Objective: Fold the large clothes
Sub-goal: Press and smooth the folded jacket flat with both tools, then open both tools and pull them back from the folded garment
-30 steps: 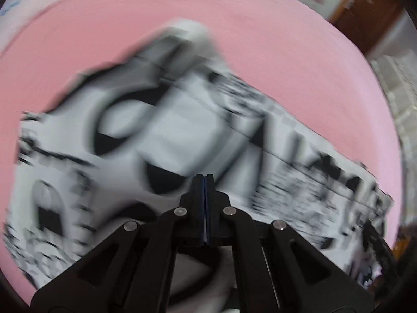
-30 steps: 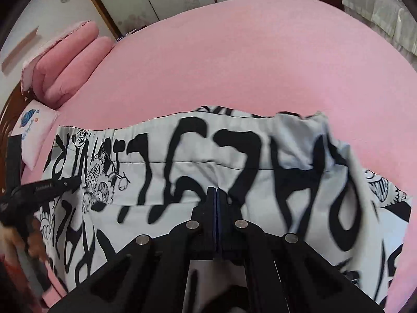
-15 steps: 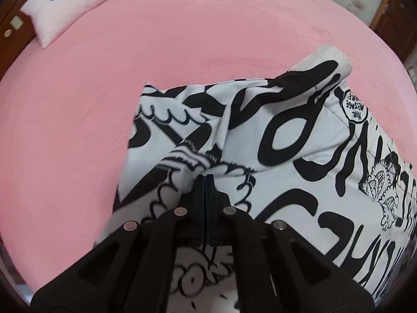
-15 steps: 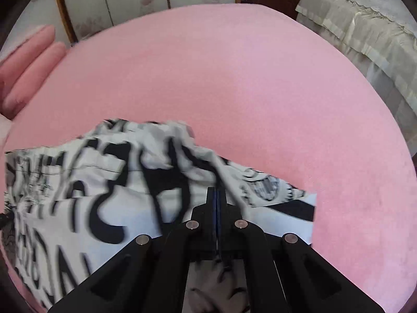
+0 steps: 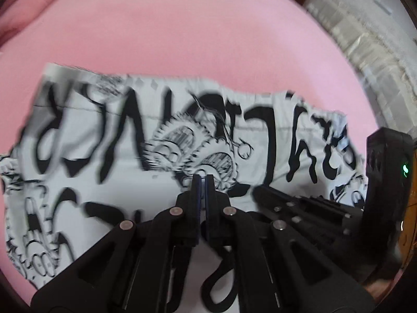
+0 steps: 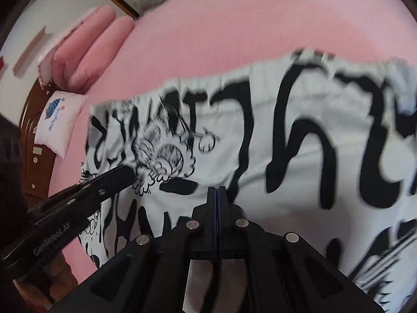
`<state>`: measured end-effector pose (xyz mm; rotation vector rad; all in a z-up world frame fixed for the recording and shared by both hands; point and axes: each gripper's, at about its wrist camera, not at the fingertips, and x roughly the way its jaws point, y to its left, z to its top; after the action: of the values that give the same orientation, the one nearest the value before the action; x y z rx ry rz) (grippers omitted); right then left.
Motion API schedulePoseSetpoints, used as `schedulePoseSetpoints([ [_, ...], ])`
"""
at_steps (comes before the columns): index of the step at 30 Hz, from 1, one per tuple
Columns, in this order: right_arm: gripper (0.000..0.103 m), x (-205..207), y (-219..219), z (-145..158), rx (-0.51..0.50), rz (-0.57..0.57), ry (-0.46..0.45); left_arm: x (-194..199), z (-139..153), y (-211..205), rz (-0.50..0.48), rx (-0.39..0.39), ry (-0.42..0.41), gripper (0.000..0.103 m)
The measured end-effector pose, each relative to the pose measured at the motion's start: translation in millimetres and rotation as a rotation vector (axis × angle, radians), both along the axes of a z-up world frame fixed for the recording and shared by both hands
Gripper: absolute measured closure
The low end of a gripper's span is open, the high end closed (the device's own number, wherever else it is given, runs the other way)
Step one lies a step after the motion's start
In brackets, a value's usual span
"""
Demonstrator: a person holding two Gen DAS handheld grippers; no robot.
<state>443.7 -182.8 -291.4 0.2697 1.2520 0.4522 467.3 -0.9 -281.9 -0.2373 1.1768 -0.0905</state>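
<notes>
Nearest the left wrist camera, the left gripper has its jaws pressed together with nothing visibly between them, poised over the white garment printed with black lettering and cartoon figures. The right gripper is likewise closed with nothing visibly caught, just beside the left one above the same cloth. The garment lies spread across the pink bed, its hemmed edge farthest from the cameras. Beyond, pink pillows and a small white cushion sit by the wooden headboard.
</notes>
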Motion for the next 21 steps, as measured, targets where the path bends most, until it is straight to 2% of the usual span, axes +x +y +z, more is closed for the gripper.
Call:
schedulePoseSetpoints([
  [3,0.103,11,-3,-2,0.018,-0.008,-0.006,11,-16,-5,0.022,0.007,0.018,0.102],
  [5,0.103,7,-18,3,-0.031,0.008,-0.062,25,-26,-3,0.041,0.004,0.001,0.102],
  [8,0.103,17,-21,8,-0.077,0.014,-0.107,40,-31,18,0.088,0.060,-0.036,0.102],
  [10,0.103,22,-27,12,-0.050,-0.008,-0.094,47,-35,38,0.146,0.066,-0.040,0.102],
  [11,0.103,26,-33,12,-0.029,-0.018,-0.077,49,-37,50,0.179,0.058,-0.043,0.102],
  [13,0.103,25,-45,17,-0.057,-0.034,-0.103,52,-39,71,0.231,0.051,-0.044,0.102],
  [16,0.103,22,-58,26,-0.087,-0.005,-0.147,53,-42,104,0.290,-0.061,-0.051,0.102],
  [17,0.103,23,-67,29,-0.092,0.002,-0.154,53,-42,110,0.310,-0.040,-0.054,0.102],
  [19,0.103,18,-80,35,-0.133,0.003,-0.185,52,-40,119,0.347,0.067,-0.067,0.102],
  [21,0.103,17,-93,39,-0.153,-0.008,-0.199,51,-42,131,0.384,0.115,-0.059,0.102],
])
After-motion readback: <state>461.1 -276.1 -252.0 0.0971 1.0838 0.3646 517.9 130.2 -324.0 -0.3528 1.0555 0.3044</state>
